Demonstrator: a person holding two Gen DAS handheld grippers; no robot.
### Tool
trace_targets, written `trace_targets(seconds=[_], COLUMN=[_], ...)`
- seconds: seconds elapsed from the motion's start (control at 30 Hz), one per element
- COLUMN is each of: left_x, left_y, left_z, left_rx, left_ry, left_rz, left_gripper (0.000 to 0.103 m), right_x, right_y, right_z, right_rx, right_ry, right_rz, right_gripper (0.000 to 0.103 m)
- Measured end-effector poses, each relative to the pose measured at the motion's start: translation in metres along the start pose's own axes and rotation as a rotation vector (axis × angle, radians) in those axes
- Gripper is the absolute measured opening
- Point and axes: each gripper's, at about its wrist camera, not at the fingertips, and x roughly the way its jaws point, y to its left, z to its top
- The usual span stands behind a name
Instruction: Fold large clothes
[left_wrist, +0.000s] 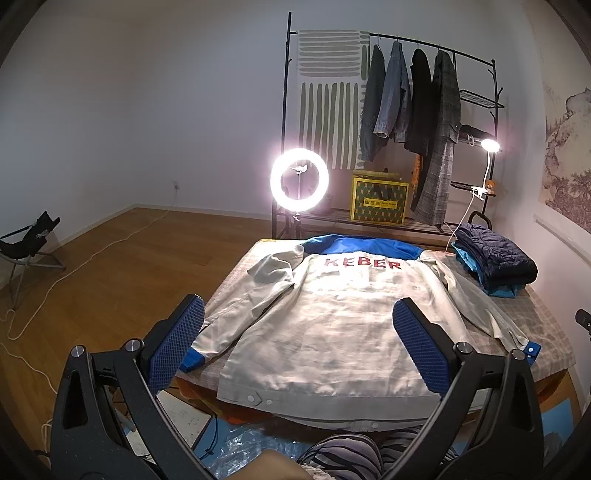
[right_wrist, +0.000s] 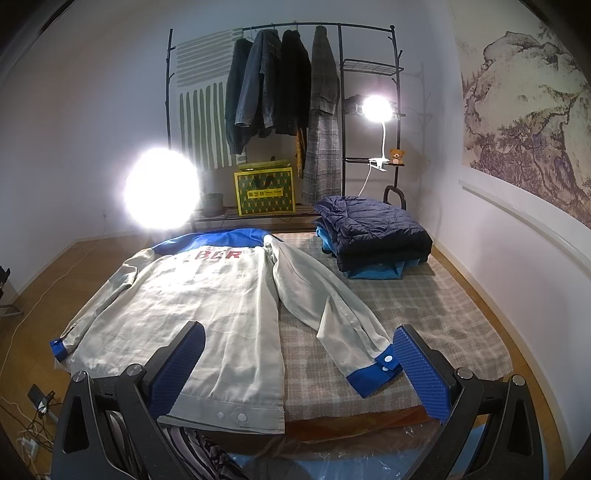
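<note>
The room is dim, lit mostly by two lamps. A ring light (left_wrist: 299, 180) behind the table glows as a clean ring in the left wrist view but blows out into a white blob (right_wrist: 161, 189) in the right wrist view, spilling haze around it. A small clip lamp (left_wrist: 490, 144) on the rack also flares (right_wrist: 376, 108). Light pools on the upper back of the jacket (left_wrist: 332, 310), washing out its red lettering; the near edge falls darker. Both views bend strongly at the edges, with black corners. Focus is fairly sharp.
</note>
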Motion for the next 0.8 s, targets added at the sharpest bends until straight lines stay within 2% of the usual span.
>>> trace_targets(seconds=[0.47, 0.8], left_x=[0.0, -0.003], left_y=[0.0, 0.003], left_z=[-0.001, 0.003], left_rx=[0.002, 0.003], left_ry=[-0.002, -0.007], left_rz=[-0.003, -0.001], left_gripper=[0.103, 0.103], right_x=[0.0, -0.01], right_y=[0.001, 0.022], right_z=[0.0, 0.002], right_rx=[-0.001, -0.023], right_ry=[0.0, -0.019], right_rz=[-0.001, -0.026], right_gripper=[0.103, 0.103])
